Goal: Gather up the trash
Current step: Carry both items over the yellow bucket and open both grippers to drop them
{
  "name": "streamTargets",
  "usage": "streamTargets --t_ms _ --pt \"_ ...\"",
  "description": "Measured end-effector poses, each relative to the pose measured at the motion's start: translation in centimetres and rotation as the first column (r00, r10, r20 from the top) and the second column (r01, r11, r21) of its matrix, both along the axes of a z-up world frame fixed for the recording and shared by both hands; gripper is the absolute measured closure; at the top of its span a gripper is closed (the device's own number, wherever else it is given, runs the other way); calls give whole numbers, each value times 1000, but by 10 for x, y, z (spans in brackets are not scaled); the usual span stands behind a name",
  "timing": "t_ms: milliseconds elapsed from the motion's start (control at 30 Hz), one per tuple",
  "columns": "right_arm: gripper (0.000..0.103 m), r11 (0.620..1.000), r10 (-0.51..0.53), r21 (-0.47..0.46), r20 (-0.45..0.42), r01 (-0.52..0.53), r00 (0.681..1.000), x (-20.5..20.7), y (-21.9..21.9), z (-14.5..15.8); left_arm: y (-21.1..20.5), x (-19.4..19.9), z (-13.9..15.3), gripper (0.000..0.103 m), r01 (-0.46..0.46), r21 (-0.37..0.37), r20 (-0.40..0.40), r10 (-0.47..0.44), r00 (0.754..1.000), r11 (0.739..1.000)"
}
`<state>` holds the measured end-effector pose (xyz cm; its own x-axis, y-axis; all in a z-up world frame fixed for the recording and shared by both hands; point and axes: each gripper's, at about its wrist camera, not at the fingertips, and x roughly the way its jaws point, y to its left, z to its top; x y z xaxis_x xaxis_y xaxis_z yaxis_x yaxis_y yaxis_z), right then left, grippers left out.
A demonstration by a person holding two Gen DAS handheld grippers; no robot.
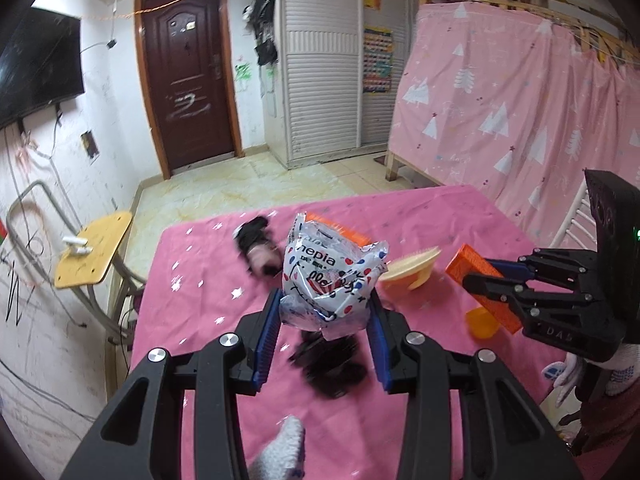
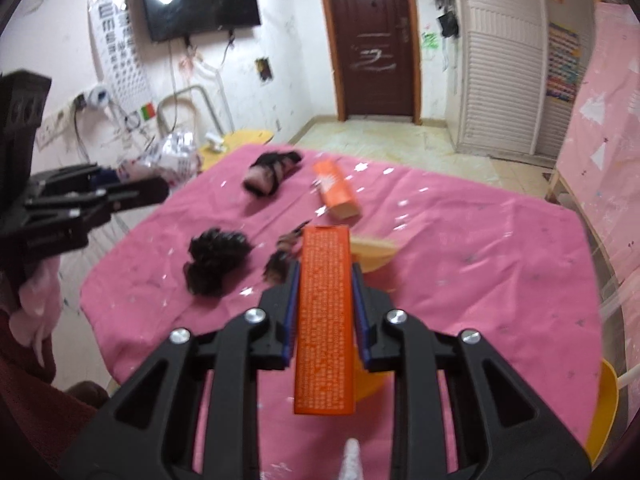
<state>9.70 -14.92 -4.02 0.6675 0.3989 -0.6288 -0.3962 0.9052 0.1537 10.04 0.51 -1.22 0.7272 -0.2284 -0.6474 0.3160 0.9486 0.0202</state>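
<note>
1. The left gripper [image 1: 324, 320] is clamping a crumpled tissue packet [image 1: 334, 276] between its blue pads, holding it lifted above the pink tablecloth [image 1: 200, 280].
2. The right gripper [image 2: 325, 304] is squeezing a long orange box [image 2: 325, 320] at a narrow setting, pads pressing both long sides (the box is running lengthwise along the fingers and sticking out at both ends).
3. In the left wrist view, the right gripper [image 1: 486, 280] is showing at the right edge with that orange box [image 1: 480, 284] in its grip.
4. A second orange box [image 2: 336, 190] is lying on the far part of the cloth, well apart from both tools.
5. A cream bowl [image 2: 372, 252] is sitting just beyond the held box, partly hidden by it.
6. Three dark clumps are lying on the cloth: one dark bundle [image 2: 218, 262] near the left, a smaller dark scrap [image 2: 280, 260] just beside the right gripper's tip, and a black-and-pink bundle [image 2: 270, 176] farther off.
7. A yellow stool [image 1: 94, 250] is standing at the table's far left.
</note>
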Motion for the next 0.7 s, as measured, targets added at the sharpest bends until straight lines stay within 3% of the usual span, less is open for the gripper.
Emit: streamTargets --t_ms 400,700 --pt "80 974 -220 76 81 214 972 -14 -107 21 -81 5 20 71 117 26 17 -117 993 993" --pt "80 893 -450 93 117 441 885 -40 -205 27 -147 5 41 71 216 25 44 -217 975 976"
